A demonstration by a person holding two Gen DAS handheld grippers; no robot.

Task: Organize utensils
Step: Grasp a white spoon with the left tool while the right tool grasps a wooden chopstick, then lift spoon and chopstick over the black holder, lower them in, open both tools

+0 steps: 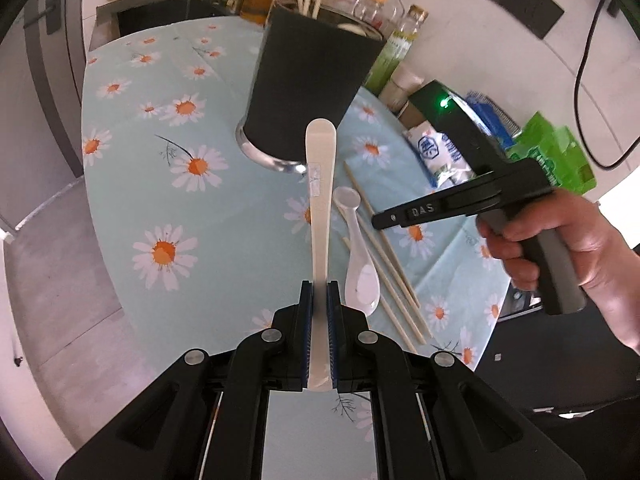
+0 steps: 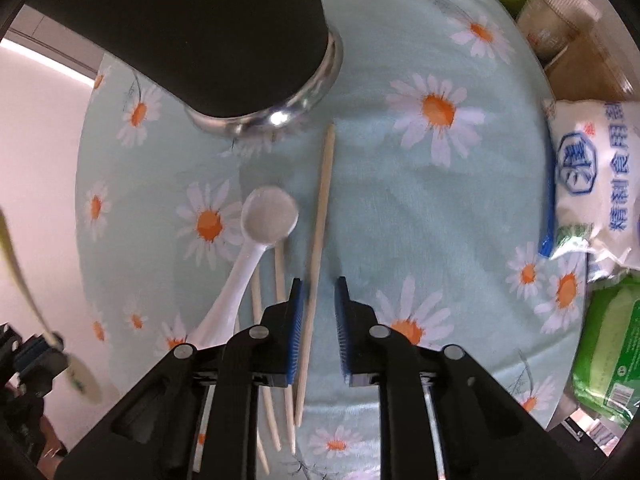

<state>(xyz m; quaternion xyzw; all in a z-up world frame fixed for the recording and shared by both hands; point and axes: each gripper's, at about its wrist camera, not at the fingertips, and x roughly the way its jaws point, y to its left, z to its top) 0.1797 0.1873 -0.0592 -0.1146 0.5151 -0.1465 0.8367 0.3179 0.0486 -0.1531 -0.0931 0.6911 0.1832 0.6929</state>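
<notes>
Your left gripper (image 1: 319, 296) was clenched on a flat cream spatula (image 1: 320, 168), whose long axis pointed straight ahead toward the dark holder (image 1: 312, 84) just beyond its tip. Your right gripper (image 2: 319, 300) was released, low over the surface (image 2: 400, 200), with one chopstick (image 2: 320, 220) lying lengthwise between the jaws. A white spoon (image 2: 256, 240) lay just to its left.

I see my left gripper (image 1: 319, 300) clamped on the spatula (image 1: 320, 184) | holder (image 1: 312, 80) ahead of it | ceramic spoon (image 1: 358, 256) and chopsticks (image 1: 384, 256) right of it on the tablecloth (image 1: 160, 160) | my right gripper (image 2: 318, 312) straddles one chopstick (image 2: 318, 240) | spoon left | salt bag (image 2: 592, 184) far right
</notes>
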